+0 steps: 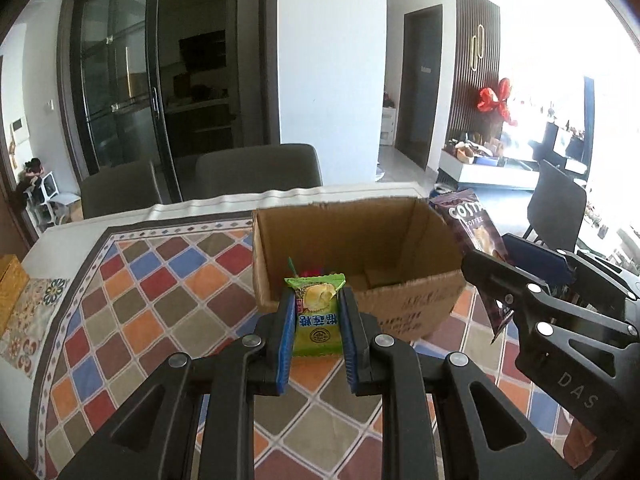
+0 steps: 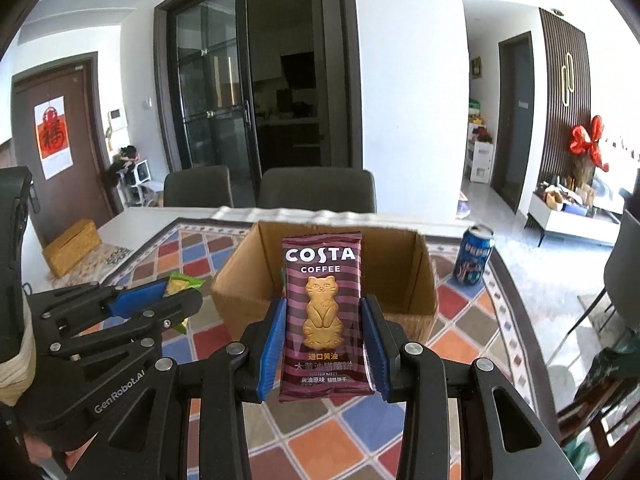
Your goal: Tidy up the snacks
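Observation:
My left gripper (image 1: 316,312) is shut on a small green candy packet (image 1: 318,312), held in the air just in front of an open cardboard box (image 1: 360,236). The same green candy packet (image 2: 182,282) shows in the right wrist view, pinched by the left gripper (image 2: 176,292). My right gripper (image 2: 324,328) is shut on a maroon Costa Coffee biscuit pack (image 2: 323,312), upright before the cardboard box (image 2: 240,284). In the left wrist view the right gripper (image 1: 516,272) holds that biscuit pack (image 1: 472,228) at the box's right side. A little colourful wrapping shows inside the box.
The box stands on a patchwork-patterned tablecloth (image 2: 332,444) over a white table. A blue drink can (image 2: 474,256) stands right of the box. A yellow woven box (image 2: 72,246) sits at the table's left edge. Two grey chairs (image 2: 316,188) stand behind the table.

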The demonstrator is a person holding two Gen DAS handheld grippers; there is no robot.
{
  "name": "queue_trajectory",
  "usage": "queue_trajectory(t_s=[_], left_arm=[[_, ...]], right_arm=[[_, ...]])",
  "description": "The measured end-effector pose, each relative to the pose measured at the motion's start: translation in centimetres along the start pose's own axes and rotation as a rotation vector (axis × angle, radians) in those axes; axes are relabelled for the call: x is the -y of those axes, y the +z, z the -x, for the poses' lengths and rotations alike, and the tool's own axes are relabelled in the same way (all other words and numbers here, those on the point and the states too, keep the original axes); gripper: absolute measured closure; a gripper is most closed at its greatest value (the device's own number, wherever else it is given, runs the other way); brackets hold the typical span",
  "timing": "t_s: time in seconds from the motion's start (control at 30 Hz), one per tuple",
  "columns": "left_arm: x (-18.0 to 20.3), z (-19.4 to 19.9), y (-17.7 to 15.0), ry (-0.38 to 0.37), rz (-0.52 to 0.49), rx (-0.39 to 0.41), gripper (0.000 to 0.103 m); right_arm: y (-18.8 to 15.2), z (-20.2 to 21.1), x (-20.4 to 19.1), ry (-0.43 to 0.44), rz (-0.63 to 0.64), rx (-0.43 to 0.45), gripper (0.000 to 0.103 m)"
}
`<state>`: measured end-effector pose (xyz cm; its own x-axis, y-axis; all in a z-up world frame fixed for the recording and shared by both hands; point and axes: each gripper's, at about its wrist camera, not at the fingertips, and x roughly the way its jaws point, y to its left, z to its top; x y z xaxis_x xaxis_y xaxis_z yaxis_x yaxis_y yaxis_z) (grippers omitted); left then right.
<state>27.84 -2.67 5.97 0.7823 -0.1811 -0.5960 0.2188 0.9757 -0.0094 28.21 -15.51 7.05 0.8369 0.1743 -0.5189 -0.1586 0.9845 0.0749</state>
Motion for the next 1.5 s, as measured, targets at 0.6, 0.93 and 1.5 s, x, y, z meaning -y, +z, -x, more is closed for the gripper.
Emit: queue_trajectory(t_s=[0.6, 0.93, 1.5], left_arm=[[-1.0, -6.3, 4.8, 0.002, -0.007, -0.061, 0.081], [-1.2, -8.7, 5.9, 0.036, -0.012, -0.074, 0.070], [-1.1, -2.0, 2.1, 0.110, -0.018, 0.008, 0.043]], right_arm=[[4.8, -6.1, 1.0, -0.009, 0.023, -0.035, 0.064], [5.3, -9.3, 1.8, -0.022, 0.014, -0.092, 0.060], [3.2, -4.4, 1.6, -0.053, 0.021, -0.046, 0.035]])
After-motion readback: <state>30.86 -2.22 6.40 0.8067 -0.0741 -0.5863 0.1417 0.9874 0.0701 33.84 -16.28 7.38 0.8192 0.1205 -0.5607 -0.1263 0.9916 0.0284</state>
